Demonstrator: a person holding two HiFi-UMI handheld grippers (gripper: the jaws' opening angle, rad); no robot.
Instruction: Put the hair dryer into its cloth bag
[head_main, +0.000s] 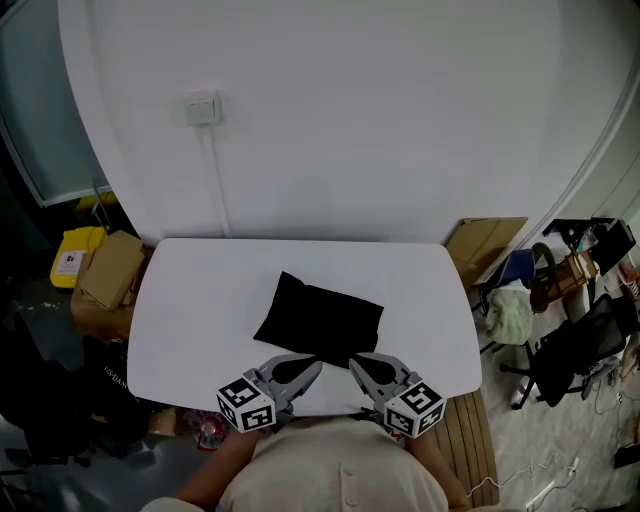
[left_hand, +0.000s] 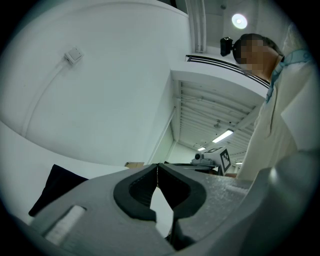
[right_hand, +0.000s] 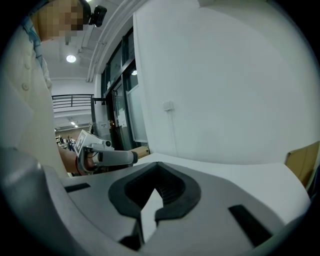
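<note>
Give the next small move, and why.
Probably open the left gripper and ease it forward to the near edge of the cloth bag: both it and the right gripper are shut and empty, and the bag lies just ahead on the table.

A white worktop with rounded corners stands pushed up against a white wall. One thing lies on it: a black cloth bag, flat and slightly askew, around the middle and nearer the front edge.
</note>
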